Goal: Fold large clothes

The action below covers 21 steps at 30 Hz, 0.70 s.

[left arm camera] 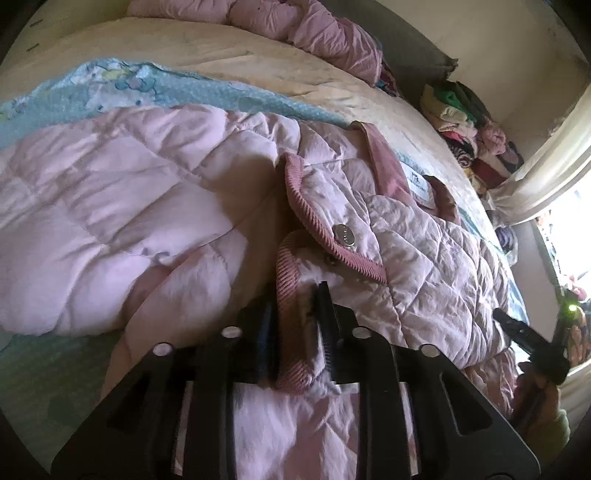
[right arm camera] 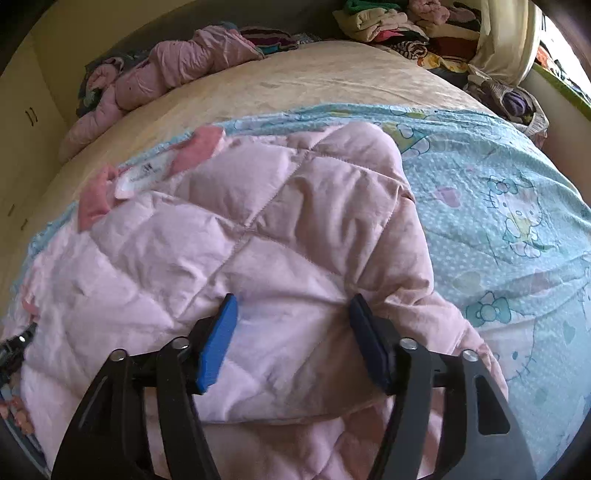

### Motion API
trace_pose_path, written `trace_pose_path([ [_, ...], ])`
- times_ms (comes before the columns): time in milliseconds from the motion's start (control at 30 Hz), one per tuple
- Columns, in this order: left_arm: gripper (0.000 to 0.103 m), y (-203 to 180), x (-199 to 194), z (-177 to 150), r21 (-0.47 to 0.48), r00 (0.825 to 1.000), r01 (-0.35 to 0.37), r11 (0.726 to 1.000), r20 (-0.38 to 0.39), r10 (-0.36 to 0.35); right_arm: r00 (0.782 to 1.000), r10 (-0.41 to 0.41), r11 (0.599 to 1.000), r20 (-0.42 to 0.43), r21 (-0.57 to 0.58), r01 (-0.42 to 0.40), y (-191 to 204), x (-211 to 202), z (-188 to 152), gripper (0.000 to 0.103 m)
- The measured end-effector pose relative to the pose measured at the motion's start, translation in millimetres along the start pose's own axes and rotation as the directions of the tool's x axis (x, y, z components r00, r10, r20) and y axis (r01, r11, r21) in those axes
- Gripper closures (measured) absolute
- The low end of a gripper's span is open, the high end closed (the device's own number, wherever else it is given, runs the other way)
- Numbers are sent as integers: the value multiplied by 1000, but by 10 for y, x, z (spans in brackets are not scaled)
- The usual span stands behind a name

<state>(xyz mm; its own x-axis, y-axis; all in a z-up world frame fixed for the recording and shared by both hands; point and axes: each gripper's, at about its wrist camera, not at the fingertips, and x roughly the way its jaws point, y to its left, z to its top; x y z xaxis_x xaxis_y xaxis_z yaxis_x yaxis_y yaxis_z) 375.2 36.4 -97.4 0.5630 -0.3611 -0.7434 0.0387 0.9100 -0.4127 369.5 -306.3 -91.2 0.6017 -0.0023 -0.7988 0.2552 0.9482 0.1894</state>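
Left wrist view: pink quilted jacket [left arm camera: 155,206] lies spread on the bed, over a blue cartoon-print sheet [left arm camera: 207,92]. Its corduroy-trimmed front edge [left arm camera: 291,325] sits between the left gripper [left arm camera: 295,317] fingers, jaws only narrowly apart; whether the pads actually press on the trim I cannot tell. Silver snap button [left arm camera: 343,235] just beyond the fingertips, white neck label [left arm camera: 417,181] further up by the collar.

Right wrist view: right gripper [right arm camera: 293,321] has jaws wide apart, hovering over the jacket's folded sleeve/back panel [right arm camera: 258,236], nothing clamped (blue pads clear of the fabric). Another pink padded garment [right arm camera: 159,70] bunched at the far edge of the beige mattress [right arm camera: 295,81], and a pile of mixed clothes [right arm camera: 399,22] beyond that near the curtain [right arm camera: 506,48]
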Motion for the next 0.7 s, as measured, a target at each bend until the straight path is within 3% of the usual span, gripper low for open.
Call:
trace_pose_path([
  [100, 52, -72, -112, -21, 17, 1000, -8, 1000, 7, 8, 997, 68, 997, 46, 30, -69, 44, -207, -18, 15],
  [167, 44, -128, -193, -29, 32, 1000, -16, 999, 18, 15, 993, 94, 995, 71, 26, -96, 114, -332, -27, 9],
  [200, 35, -159, -245, -34, 39, 999, -25, 999, 27, 24, 991, 105, 994, 81, 20, -107, 151, -385, -36, 6],
  [233, 22, -183, -292, -38, 44, 999, -33, 998, 36, 32, 988, 122, 992, 94, 12, -124, 197, -450, -49, 6],
  [300, 9, -198, -347, -42, 39, 998, -53, 998, 44, 51, 984, 143, 989, 107, 4, -145, 280, -541, -63, 5],
  [467, 9, -139, -442, -48, 4, 994, -100, 995, 45, 99, 968, 211, 977, 133, -4, -213, 486, -774, -90, 4],
  [700, 9, -27, -643, -61, -48, 989, -140, 989, 50, 142, 951, 265, 963, 161, -102, -251, 901, -1098, -156, 4],
])
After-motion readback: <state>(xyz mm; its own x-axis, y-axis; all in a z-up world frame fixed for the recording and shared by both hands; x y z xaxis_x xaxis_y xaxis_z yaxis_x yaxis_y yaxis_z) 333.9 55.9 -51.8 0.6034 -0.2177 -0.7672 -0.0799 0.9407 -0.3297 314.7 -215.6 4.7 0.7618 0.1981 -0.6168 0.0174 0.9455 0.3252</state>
